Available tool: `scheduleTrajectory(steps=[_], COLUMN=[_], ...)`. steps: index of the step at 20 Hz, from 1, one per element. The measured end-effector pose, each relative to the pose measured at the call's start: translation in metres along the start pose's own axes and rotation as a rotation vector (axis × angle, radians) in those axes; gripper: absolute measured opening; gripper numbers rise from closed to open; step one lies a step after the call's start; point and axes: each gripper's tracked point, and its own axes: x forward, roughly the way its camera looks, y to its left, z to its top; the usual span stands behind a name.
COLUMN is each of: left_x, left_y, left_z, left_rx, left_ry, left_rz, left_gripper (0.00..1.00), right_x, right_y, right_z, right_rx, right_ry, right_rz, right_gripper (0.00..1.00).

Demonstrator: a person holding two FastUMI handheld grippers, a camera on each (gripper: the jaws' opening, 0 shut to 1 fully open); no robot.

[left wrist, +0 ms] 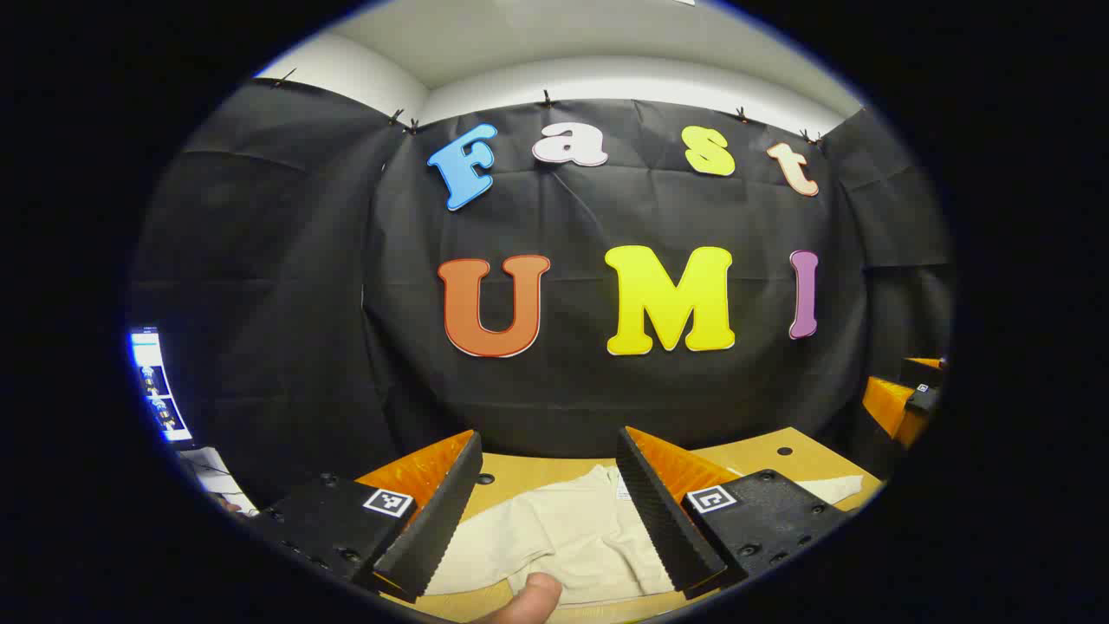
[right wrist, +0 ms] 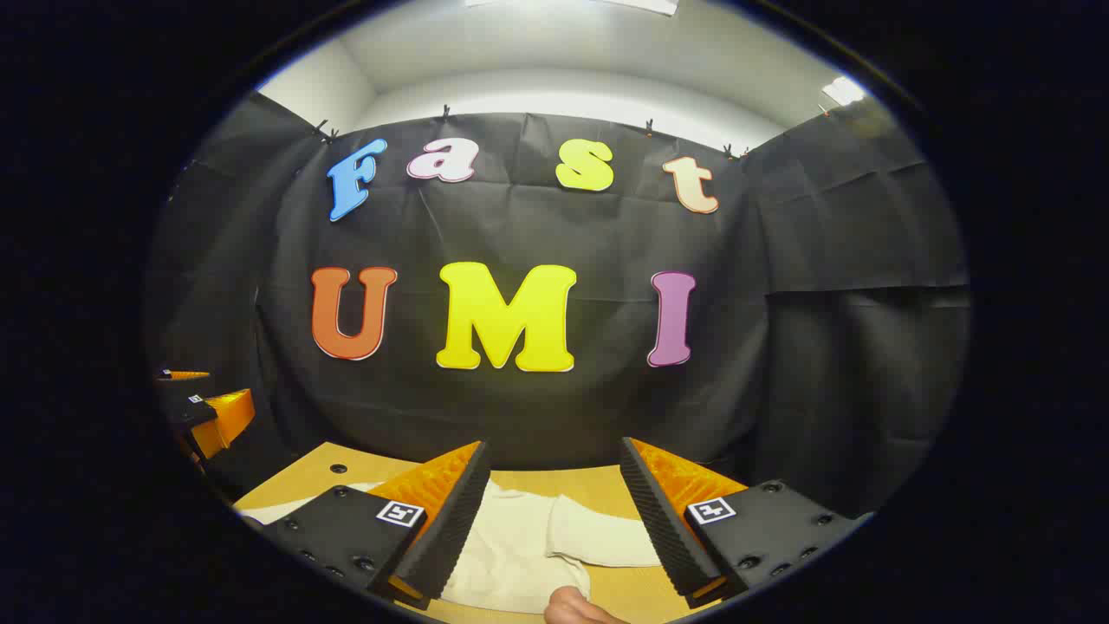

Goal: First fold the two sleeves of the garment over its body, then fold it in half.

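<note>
Left gripper view, nearest first: my fingertip (left wrist: 530, 598) pokes in at the bottom edge, just under the cloth. My left hand-held gripper (left wrist: 549, 507) hangs above the tabletop (left wrist: 771, 451) with its two fingers spread wide, nothing between them, clear of the fabric. Below and beyond the gap lies the garment (left wrist: 572, 537), cream-coloured, spread flat on the wooden surface, with a small label near its far edge; part of it runs on to the right past my right-hand finger. Far right in this view, the other hand-held gripper shows at the edge, raised off the tabletop. Far left, a lit screen (left wrist: 156, 386) stands beside the black cloth wall (left wrist: 260, 286). Right gripper view, nearest first: a bit of my hand (right wrist: 572, 607) at the bottom edge. My right hand-held gripper (right wrist: 554, 511) is likewise spread apart and empty, held above the tabletop. Between its fingers the garment lies flat, one sleeve (right wrist: 602, 542) reaching out to the right across bare wood. At far left, my left hand-held gripper is in sight, well apart from this one.
</note>
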Motion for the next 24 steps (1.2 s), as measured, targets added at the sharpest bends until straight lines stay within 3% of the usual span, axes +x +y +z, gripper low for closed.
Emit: scheduleTrajectory(steps=[13, 24], left_x=[0.005, 0.017], left_y=[-0.044, -0.053], left_z=[0.016, 0.012], left_rx=[-0.003, 0.006], left_ry=[-0.045, -0.040], left_rz=[-0.063, -0.044], left_gripper=[0.99, 0.99], right_x=[0.018, 0.033], right_y=[0.014, -0.003], right_z=[0.015, 0.002], right_rx=[-0.064, -0.037], right_ry=[-0.041, -0.004], right_rz=[0.121, 0.130], right_gripper=[0.94, 0.94])
